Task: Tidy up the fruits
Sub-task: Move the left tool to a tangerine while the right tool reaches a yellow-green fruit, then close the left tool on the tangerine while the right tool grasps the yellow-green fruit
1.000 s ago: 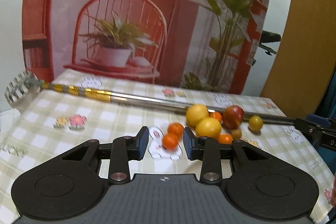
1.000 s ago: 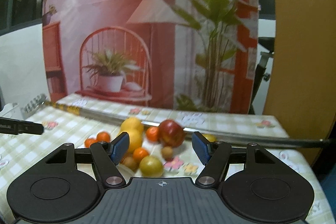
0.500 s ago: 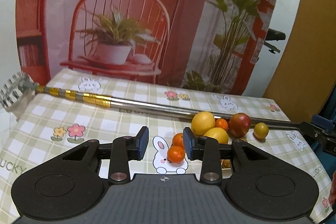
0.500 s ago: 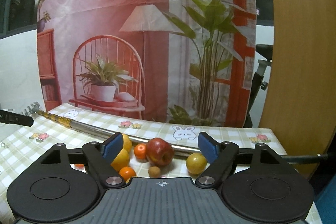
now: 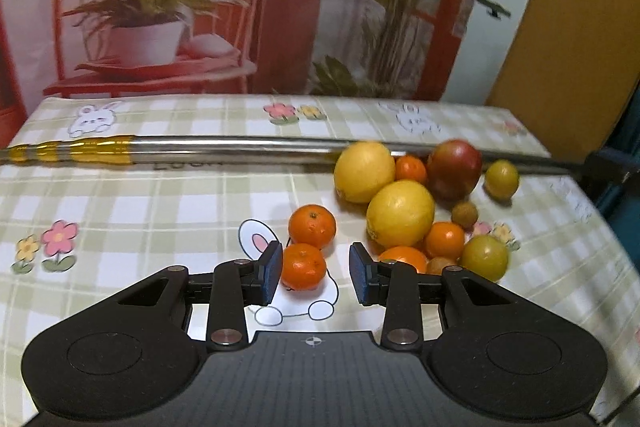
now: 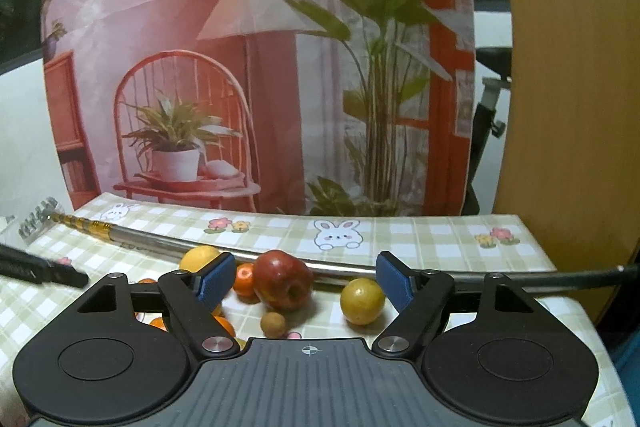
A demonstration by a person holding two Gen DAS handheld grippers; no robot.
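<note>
Your left gripper [image 5: 312, 277] stands narrowly parted at lower centre of its view; a small tangerine [image 5: 303, 265] sits between the blue pads, close against the left pad, clear of the right, not clamped; a second tangerine [image 5: 312, 225] lies just behind it. Your right gripper [image 6: 305, 281] has its jaws wide and grips nothing; the red apple [image 6: 282, 283] and a yellow-green fruit [image 6: 362, 300] lie beyond, between the pads. The fruit heap, two lemons [image 5: 399, 213] included, occupies centre right on the checked tablecloth [image 5: 160, 203]; a long metal rod [image 5: 224, 149] crosses behind it; no container is visible.
</note>
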